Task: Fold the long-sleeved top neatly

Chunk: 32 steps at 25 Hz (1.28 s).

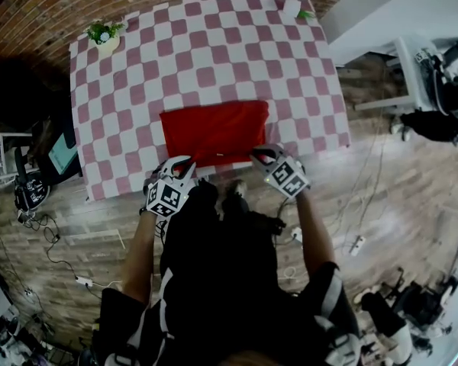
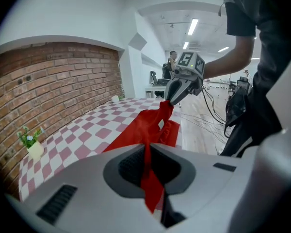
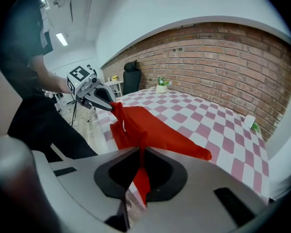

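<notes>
Two grippers, left (image 1: 185, 162) and right (image 1: 262, 155), pinch one red top (image 1: 214, 132).

Soft matt red cloth top (image 1: 215, 131) on checked tablecloth (image 1: 206, 59); rough brick wall (image 2: 48, 86)

This is a robotics lab or test room, part dressed as a home. Beyond the jaws of the left gripper (image 2: 146, 148), strip lights (image 2: 192, 26) line a white ceiling. Past the jaws of the right gripper (image 3: 138, 153), a brick wall (image 3: 218, 57) backs a checked tabletop (image 3: 203, 115), with an office chair (image 3: 131, 79) further off. Behind both jaws, cables (image 1: 53, 258) and a power strip (image 1: 357, 245) litter the plank floor (image 1: 389, 197).
</notes>
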Available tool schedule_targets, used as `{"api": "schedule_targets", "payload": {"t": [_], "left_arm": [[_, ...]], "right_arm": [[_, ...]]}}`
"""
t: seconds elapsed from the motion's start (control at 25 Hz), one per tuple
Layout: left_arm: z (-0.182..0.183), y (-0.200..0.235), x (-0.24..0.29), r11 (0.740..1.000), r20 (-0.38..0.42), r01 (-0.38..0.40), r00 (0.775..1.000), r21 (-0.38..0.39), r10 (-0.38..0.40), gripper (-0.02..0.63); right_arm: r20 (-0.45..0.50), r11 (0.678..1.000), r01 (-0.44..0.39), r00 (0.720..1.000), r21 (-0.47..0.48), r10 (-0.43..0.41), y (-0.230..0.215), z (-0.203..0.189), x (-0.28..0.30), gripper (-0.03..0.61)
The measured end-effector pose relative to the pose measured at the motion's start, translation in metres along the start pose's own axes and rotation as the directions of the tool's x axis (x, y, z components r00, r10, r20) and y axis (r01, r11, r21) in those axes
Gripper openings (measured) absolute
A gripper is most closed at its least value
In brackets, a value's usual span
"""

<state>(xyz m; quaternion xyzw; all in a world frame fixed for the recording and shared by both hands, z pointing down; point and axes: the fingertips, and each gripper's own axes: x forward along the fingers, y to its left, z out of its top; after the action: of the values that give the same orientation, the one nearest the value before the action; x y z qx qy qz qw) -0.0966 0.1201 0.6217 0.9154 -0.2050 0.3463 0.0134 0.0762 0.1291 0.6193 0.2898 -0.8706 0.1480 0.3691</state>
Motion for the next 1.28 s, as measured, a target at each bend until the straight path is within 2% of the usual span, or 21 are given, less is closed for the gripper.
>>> {"api": "schedule_targets", "payload": {"t": [0.44, 0.72, 0.96, 1.04, 1.16, 1.28], "left_arm": [[-0.06, -0.027, 0.038, 0.996, -0.088, -0.04, 0.996, -0.076, 0.034, 0.029], [-0.074, -0.036, 0.053, 0.994, -0.119, -0.055, 0.992, -0.092, 0.043, 0.029], [-0.088, -0.046, 0.058, 0.987, -0.155, -0.07, 0.987, -0.147, 0.047, 0.031], [-0.09, -0.049, 0.058, 0.982, -0.158, -0.081, 0.986, -0.172, 0.054, 0.064], [-0.09, -0.059, 0.058, 0.976, -0.152, -0.065, 0.988, -0.207, 0.033, 0.163], [-0.087, -0.065, 0.055, 0.973, -0.147, -0.072, 0.988, -0.219, 0.04, 0.19]], "right_arm": [[-0.084, 0.999, -0.053, 0.995, -0.009, 0.052, 0.02, -0.053, 0.032, 0.032], [-0.118, 0.998, -0.068, 0.991, 0.018, 0.069, 0.025, -0.081, 0.045, 0.033], [-0.14, 0.997, -0.071, 0.987, 0.018, 0.073, 0.03, -0.096, 0.051, 0.034], [-0.143, 0.997, -0.077, 0.987, 0.019, 0.078, 0.033, -0.099, 0.054, 0.034], [-0.159, 0.996, -0.089, 0.983, 0.009, 0.089, 0.037, -0.101, 0.057, 0.055], [-0.158, 0.995, -0.096, 0.983, -0.006, 0.094, 0.042, -0.1, 0.054, 0.099]]}}
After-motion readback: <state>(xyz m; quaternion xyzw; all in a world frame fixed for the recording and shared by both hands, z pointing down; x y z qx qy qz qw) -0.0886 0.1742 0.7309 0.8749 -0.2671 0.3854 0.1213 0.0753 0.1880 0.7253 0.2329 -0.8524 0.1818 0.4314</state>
